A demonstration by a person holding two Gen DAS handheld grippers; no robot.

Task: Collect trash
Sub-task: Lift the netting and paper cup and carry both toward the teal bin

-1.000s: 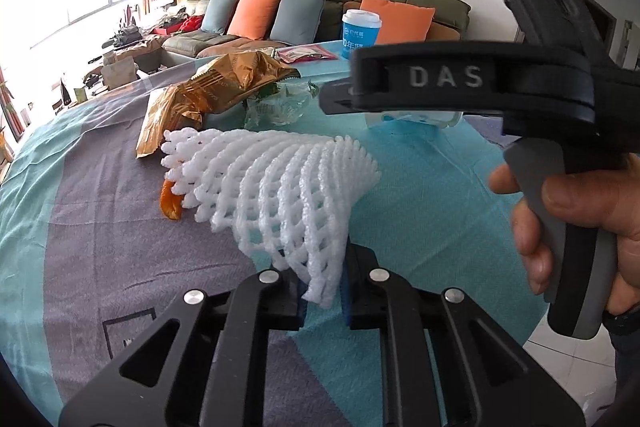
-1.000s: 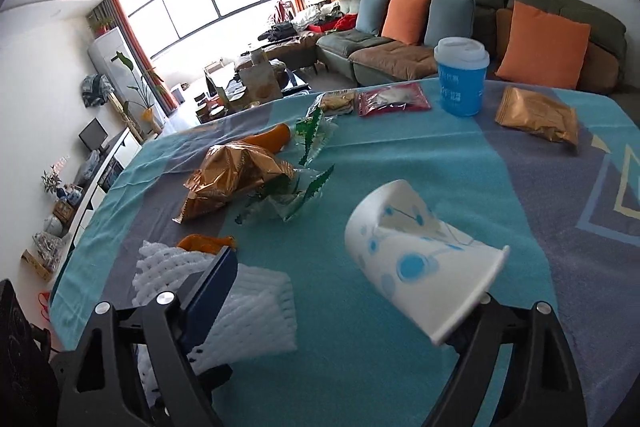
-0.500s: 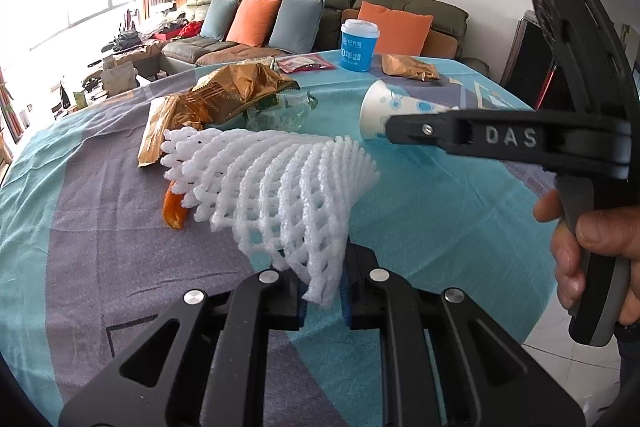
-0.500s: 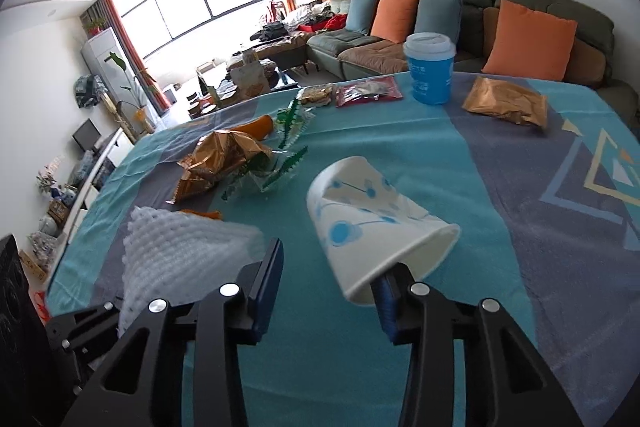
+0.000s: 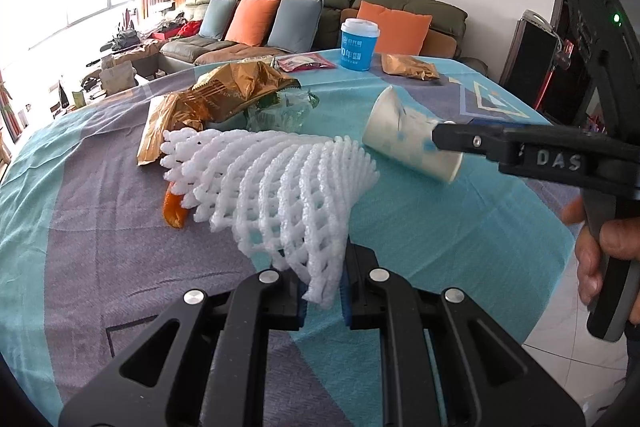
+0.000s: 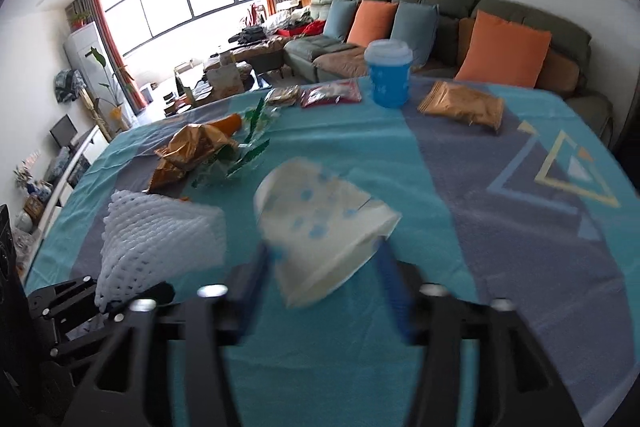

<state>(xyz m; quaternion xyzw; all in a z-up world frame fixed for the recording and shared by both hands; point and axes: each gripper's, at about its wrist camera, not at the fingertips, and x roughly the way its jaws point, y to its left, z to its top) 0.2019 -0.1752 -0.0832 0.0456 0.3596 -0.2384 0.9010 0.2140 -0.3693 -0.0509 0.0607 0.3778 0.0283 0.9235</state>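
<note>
My left gripper (image 5: 323,297) is shut on a corner of a white foam fruit net (image 5: 272,183) and holds it just above the tablecloth. The net also shows in the right wrist view (image 6: 160,239). My right gripper (image 6: 324,267) has its jaws on either side of a white paper cup with blue dots (image 6: 324,223), which lies tilted on its side; the view is blurred. In the left wrist view the right gripper (image 5: 452,143) meets the cup (image 5: 404,143) at its side.
Gold snack wrappers (image 5: 224,99), a clear green-printed wrapper (image 5: 280,111) and an orange scrap (image 5: 174,213) lie behind the net. A blue lidded cup (image 6: 389,73), a red packet (image 6: 330,95) and a gold packet (image 6: 460,105) lie at the far side. The table edge (image 5: 560,251) is at right.
My right gripper has narrowed around the paper cup and shifted right and back, taking the cup with it. My left gripper keeps holding the foam net almost still.
</note>
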